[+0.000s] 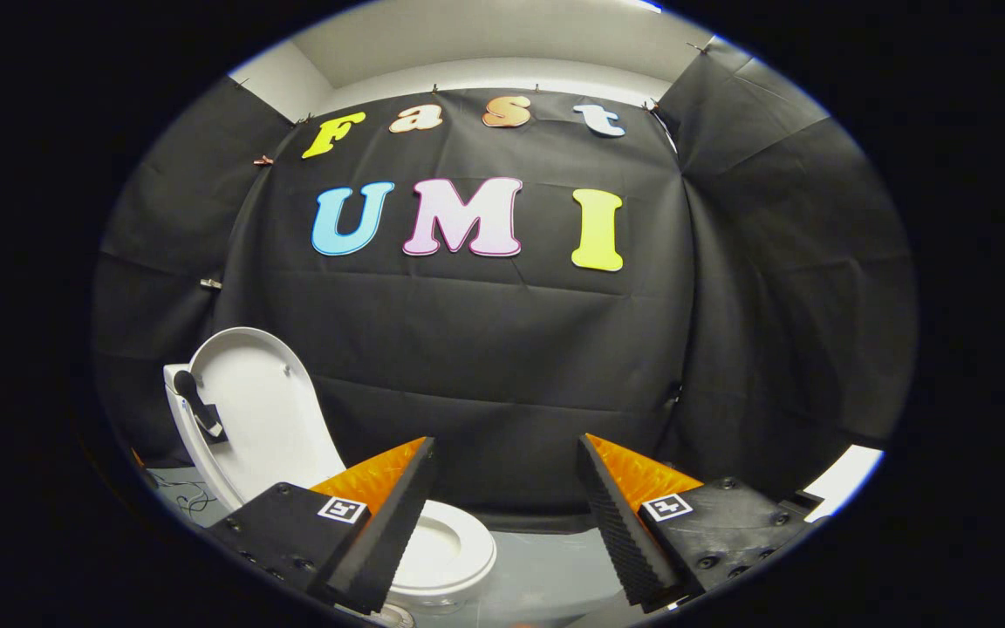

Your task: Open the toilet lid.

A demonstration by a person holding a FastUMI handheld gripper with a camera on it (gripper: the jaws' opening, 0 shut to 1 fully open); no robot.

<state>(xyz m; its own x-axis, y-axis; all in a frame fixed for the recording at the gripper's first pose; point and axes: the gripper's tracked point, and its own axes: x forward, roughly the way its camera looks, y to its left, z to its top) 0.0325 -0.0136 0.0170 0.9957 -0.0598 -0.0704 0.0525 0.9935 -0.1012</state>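
Two fingers are seen spread wide apart, with nothing held between them; the gripper is pointed at the black cloth wall rather than at the toilet.

The toilet lid is found raised, standing close to upright and leaning back a little towards the tank side. Its pale inner face is turned towards the bowl. It lies beyond and to the left of the left finger, well clear of both fingers and touched by neither.

The seat ring is left down on the bowl, partly hidden behind the left finger. The bowl's inside is seen only as a shallow pale hollow; no contents can be made out, and whether water stands in it cannot be told.

A dark fitting is noted at the lid's left edge, near the hinge side; its purpose cannot be told.

Judgement: the lid appears already opened, since it rests past the balance point and is propped by its own lean, so no grip is needed to keep it there. The wide spread of the fingers and their position apart from the lid are taken as fitting a released state. Little seems left to be done beyond clearing the gripper away.

A grey floor is seen beneath the bowl, and some loose cable lies on it left of the toilet base.
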